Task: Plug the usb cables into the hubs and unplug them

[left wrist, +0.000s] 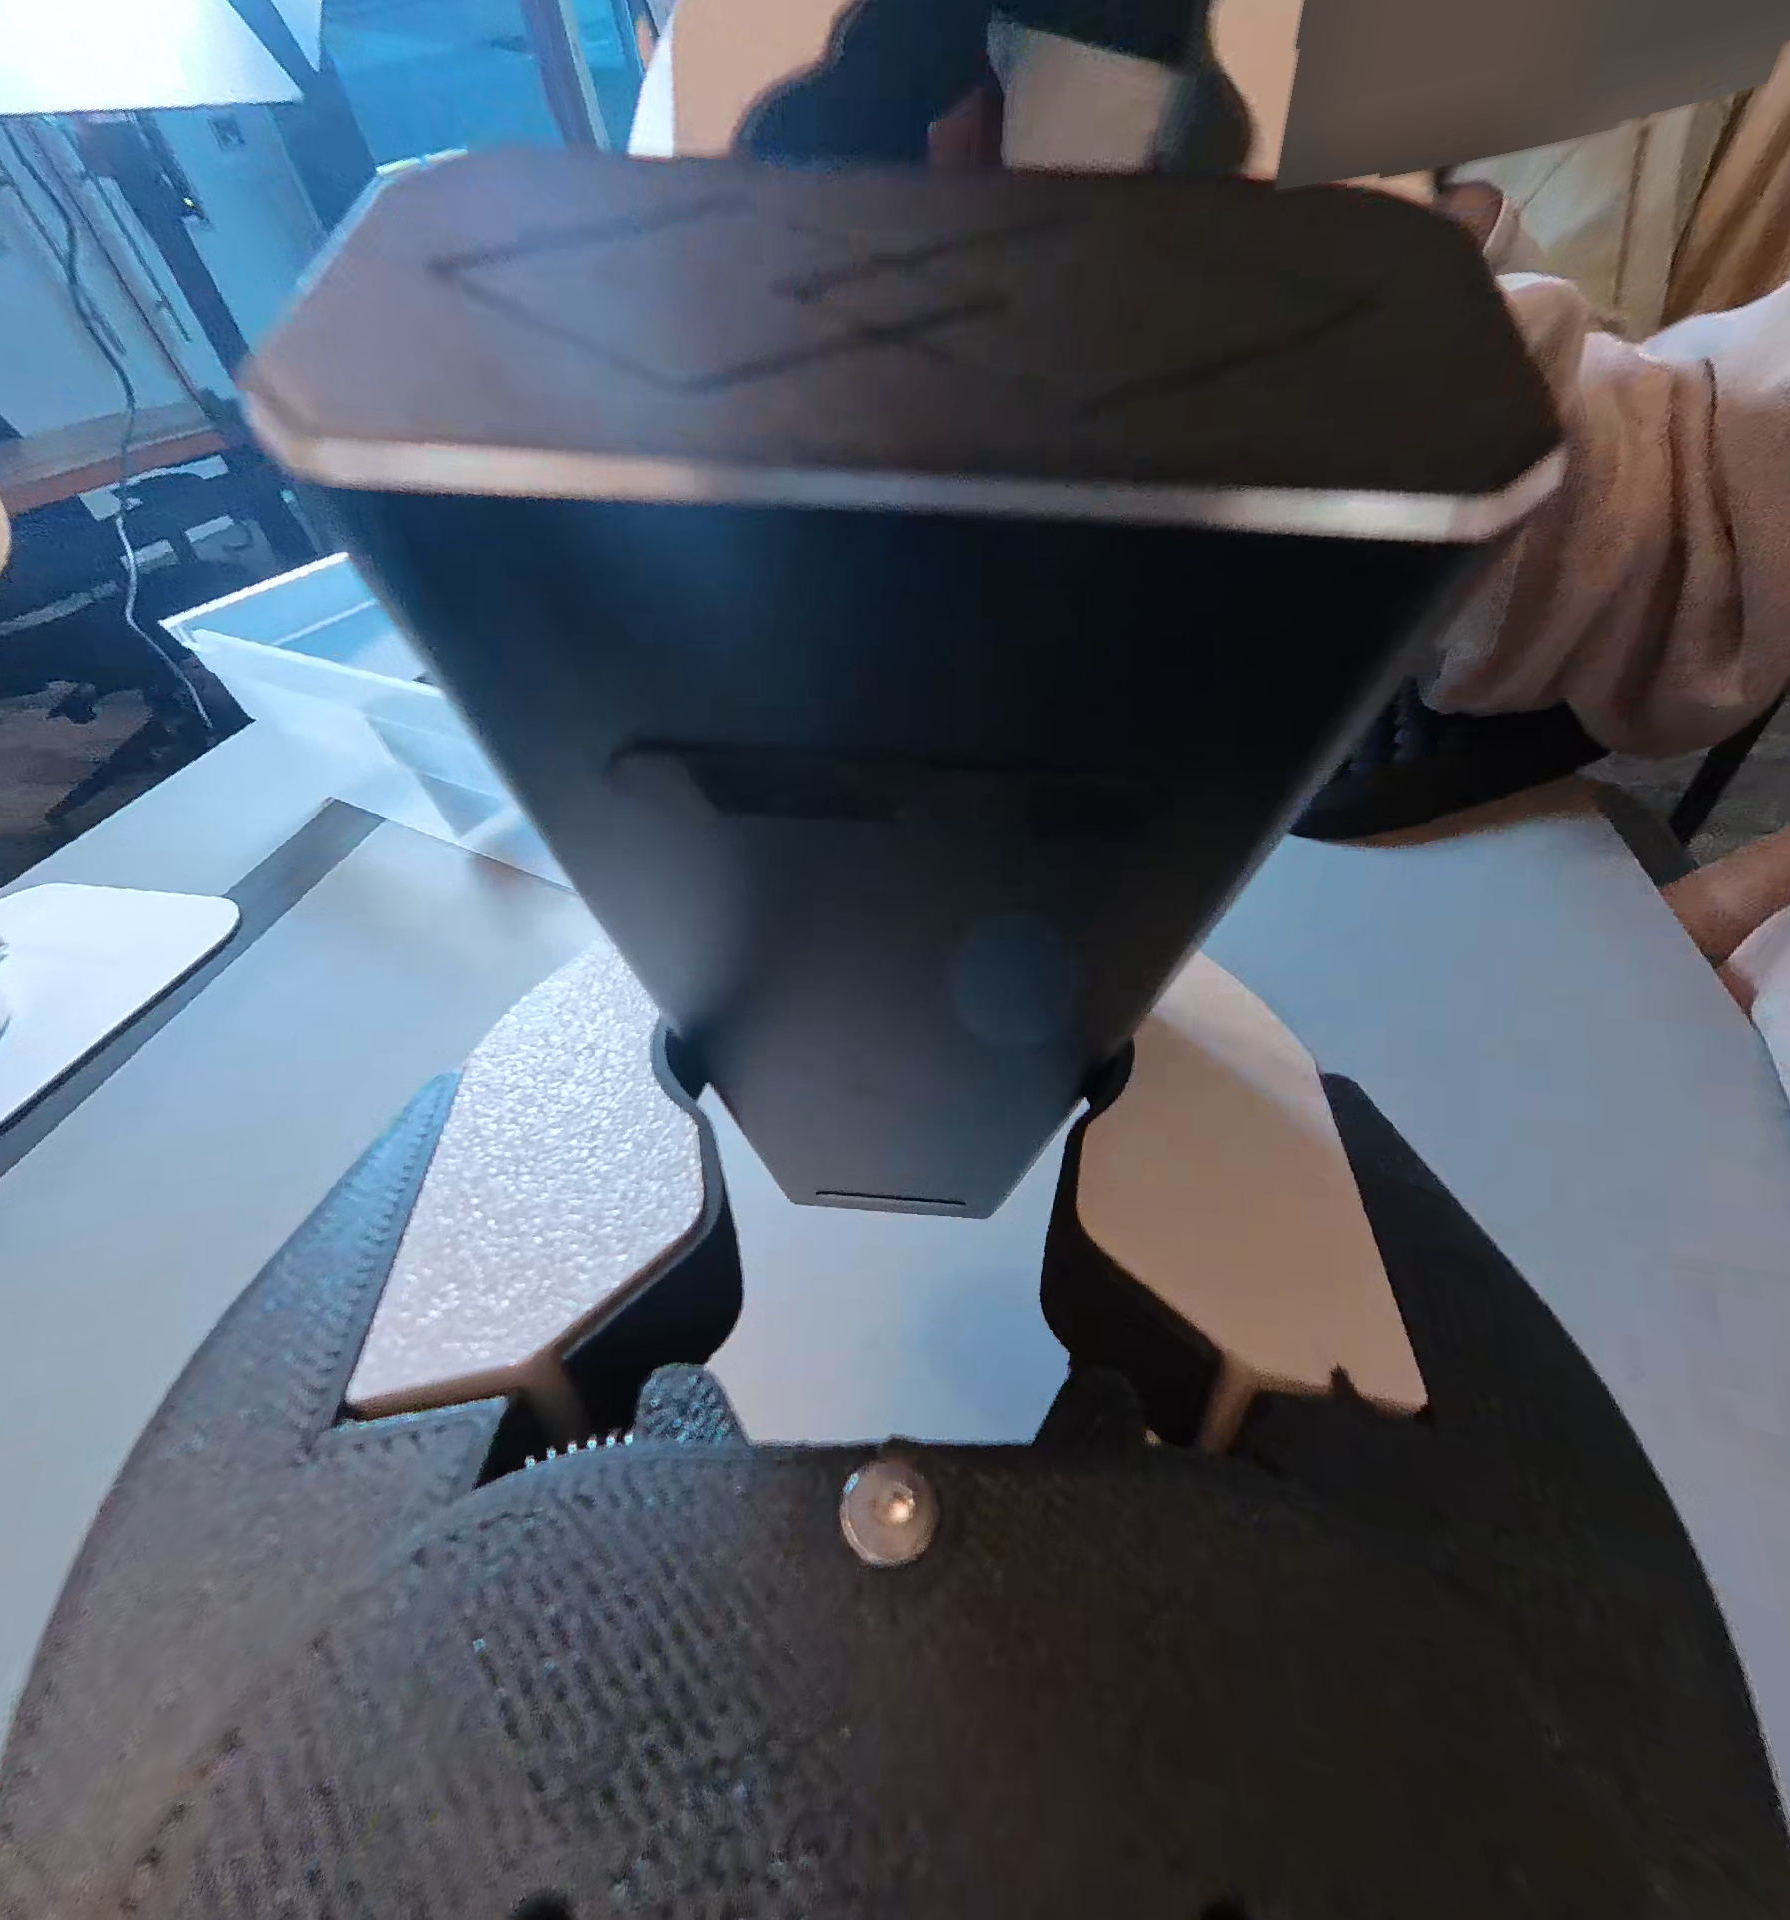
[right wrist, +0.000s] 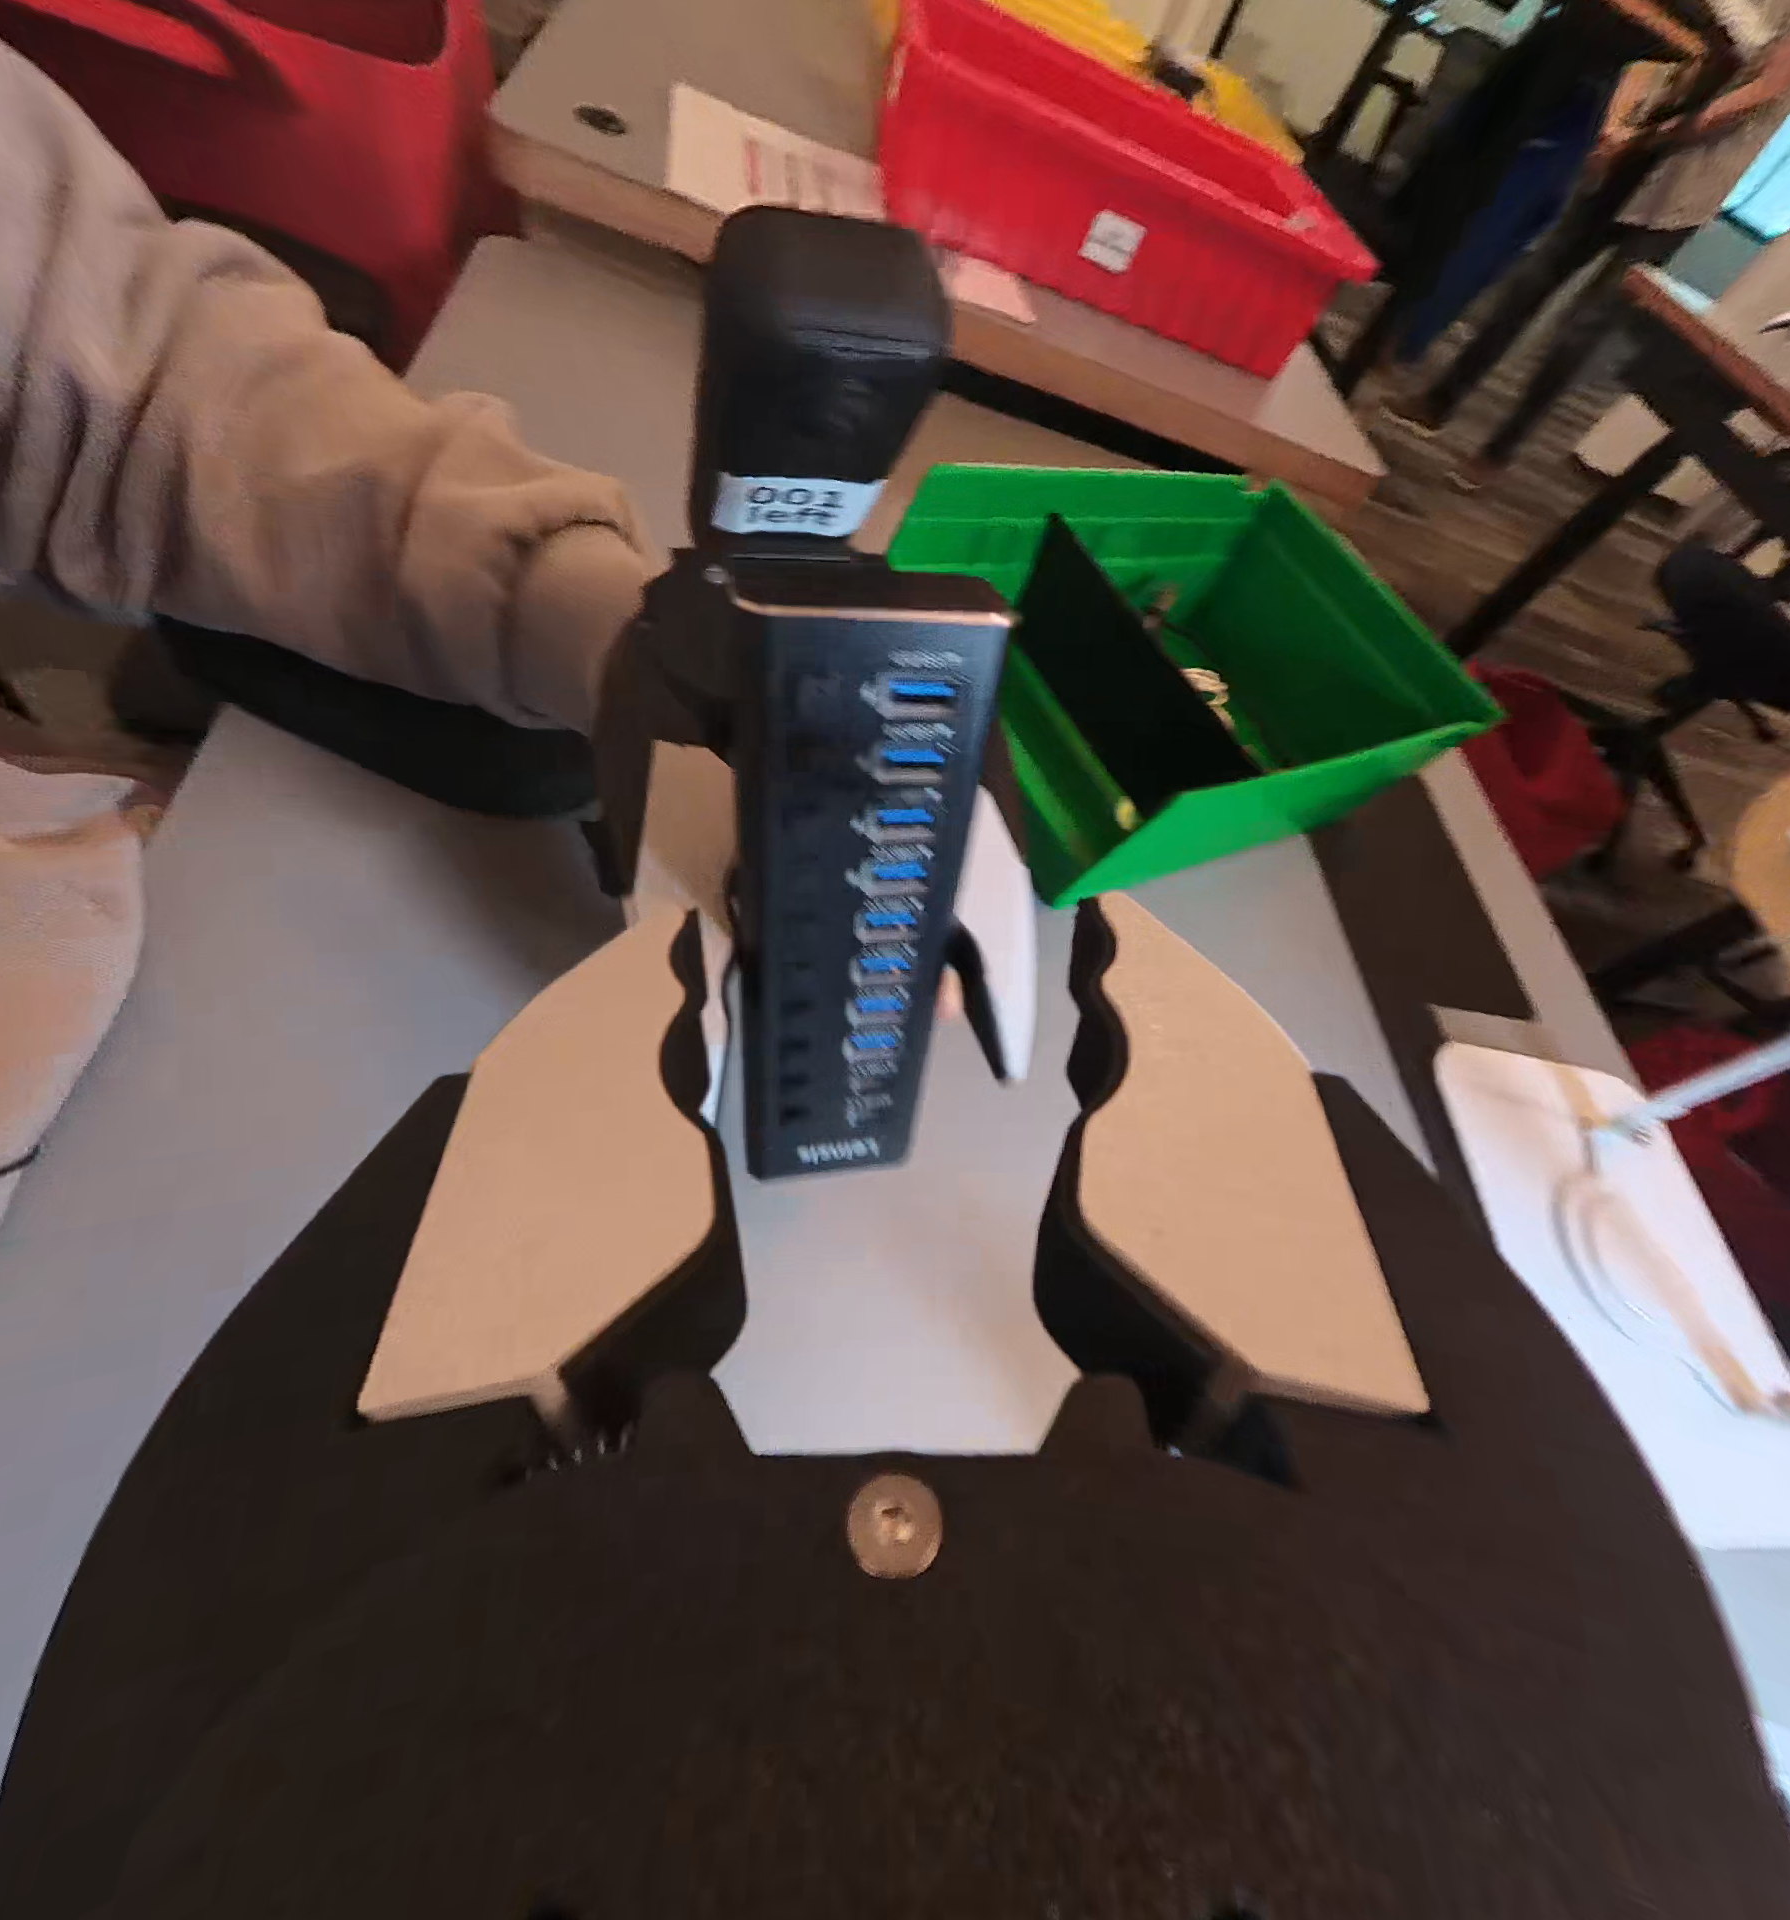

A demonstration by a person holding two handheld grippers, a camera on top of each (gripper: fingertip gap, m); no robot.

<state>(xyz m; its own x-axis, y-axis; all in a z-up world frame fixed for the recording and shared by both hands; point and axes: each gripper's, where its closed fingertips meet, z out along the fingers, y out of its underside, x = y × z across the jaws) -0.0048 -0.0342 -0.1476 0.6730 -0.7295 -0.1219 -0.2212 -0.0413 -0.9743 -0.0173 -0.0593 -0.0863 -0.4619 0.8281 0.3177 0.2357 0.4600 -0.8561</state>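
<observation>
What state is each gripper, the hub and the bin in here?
left gripper: shut on the USB hub, holding it off the table.
right gripper: open, empty, its jaws apart.
USB hub: lifted, blue ports facing the right gripper, no cable plugged in.
green bin: open-topped, tilted, black divider inside.

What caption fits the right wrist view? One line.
Left gripper holds black USB hub upright before the open, empty right gripper, green bin behind.

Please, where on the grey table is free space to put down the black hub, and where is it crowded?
Free: the grey table between the sleeve and the right gripper, and the strip in front of the green bin. Crowded: the right edge, where a white mat carries a cable. The left gripper holds the hub.
</observation>
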